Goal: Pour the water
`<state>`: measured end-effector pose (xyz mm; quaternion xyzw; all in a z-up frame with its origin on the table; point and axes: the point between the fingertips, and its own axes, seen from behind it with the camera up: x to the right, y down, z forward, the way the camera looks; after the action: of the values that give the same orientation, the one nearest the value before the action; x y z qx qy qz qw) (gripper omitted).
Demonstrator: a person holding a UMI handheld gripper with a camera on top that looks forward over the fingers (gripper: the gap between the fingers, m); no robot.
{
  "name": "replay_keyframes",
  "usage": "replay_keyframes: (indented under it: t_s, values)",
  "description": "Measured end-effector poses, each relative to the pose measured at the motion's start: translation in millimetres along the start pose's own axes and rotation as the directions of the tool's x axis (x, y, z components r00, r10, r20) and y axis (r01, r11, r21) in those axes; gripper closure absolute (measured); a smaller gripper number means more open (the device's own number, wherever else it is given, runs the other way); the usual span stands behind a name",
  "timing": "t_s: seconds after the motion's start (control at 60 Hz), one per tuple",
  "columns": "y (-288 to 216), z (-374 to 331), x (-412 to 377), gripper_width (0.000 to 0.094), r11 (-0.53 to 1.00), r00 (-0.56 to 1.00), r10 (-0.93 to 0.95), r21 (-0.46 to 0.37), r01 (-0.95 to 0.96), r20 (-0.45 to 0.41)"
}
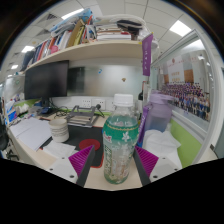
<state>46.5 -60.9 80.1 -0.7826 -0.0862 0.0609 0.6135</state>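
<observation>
A clear plastic water bottle (121, 140) with a white cap and a green label stands upright on the pale tabletop (100, 180). It is between my two fingers. My gripper (117, 166) is open. The purple pads (86, 160) flank the bottle's lower body, with a small gap showing on each side. The bottle holds water up to about its shoulder. I see no cup or glass close in front of it.
A red object (88, 147) lies just behind the left finger. A stack of white plates (59, 129) and papers sit to the left. A dark monitor (47, 80) and a bookshelf (90, 45) stand behind. A translucent container (158, 112) stands to the right.
</observation>
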Motion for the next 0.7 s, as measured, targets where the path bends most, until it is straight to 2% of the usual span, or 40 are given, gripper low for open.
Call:
replay_keyframes:
  t_s: [0.067, 0.083, 0.117, 0.167, 0.2, 0.383, 0.517, 0.7]
  values:
    - [-2, 8, 1, 0.0265, 1.000, 1.000, -0.008, 0.014, 0.008, -0.001]
    - [-2, 10, 2, 0.0311, 1.000, 1.000, -0.011, 0.014, 0.011, -0.002]
    - [-3, 13, 6, 0.0475, 1.000, 1.000, -0.013, 0.016, 0.014, -0.014]
    - [-4, 18, 6, 0.0475, 1.000, 1.000, -0.007, 0.013, 0.007, -0.011]
    - [-4, 21, 4, 0.0521, 1.000, 1.000, -0.007, 0.013, 0.007, -0.006]
    - [-7, 28, 5, 0.0610, 0.999, 0.999, -0.040, 0.000, 0.040, -0.029]
    - [-12, 25, -4, 0.0610, 0.997, 0.997, -0.071, -0.035, 0.069, -0.043]
    - [-56, 39, -39, 0.0610, 0.947, 0.947, -0.318, -0.071, 0.314, -0.053]
